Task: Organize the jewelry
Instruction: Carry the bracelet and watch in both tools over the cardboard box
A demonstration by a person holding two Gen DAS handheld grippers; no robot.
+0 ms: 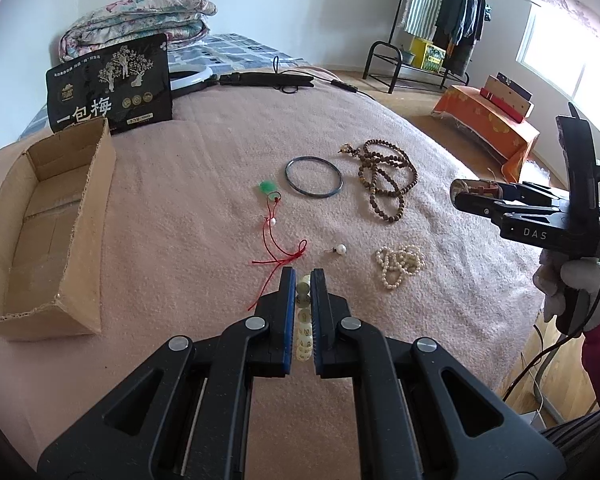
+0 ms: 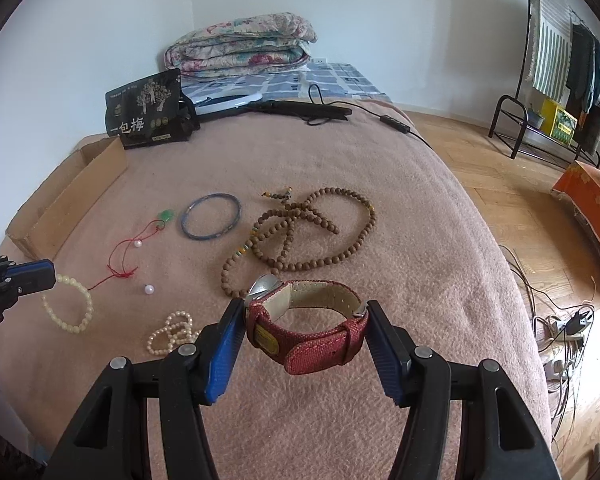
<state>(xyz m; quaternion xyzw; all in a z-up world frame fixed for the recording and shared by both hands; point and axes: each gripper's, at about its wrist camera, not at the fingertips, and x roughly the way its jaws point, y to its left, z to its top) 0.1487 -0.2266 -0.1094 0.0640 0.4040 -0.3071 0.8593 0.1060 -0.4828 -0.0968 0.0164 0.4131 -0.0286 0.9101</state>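
Observation:
My left gripper (image 1: 303,280) is shut on a cream bead bracelet (image 1: 303,320), which hangs from it above the pink blanket in the right wrist view (image 2: 70,308). My right gripper (image 2: 306,312) is shut on a red-strap wristwatch (image 2: 308,328) and holds it above the blanket; it shows at the right of the left wrist view (image 1: 466,194). On the blanket lie a dark bangle (image 1: 314,177), a brown bead necklace (image 1: 384,184), a green pendant on red cord (image 1: 269,190), a single pearl (image 1: 341,249) and a pearl strand (image 1: 398,266).
An open cardboard box (image 1: 66,200) stands at the left on the blanket. A black snack bag (image 1: 112,84), a ring light and a folded quilt (image 1: 140,12) lie at the back. A clothes rack (image 1: 440,20) and an orange-covered box (image 1: 488,124) stand on the floor to the right.

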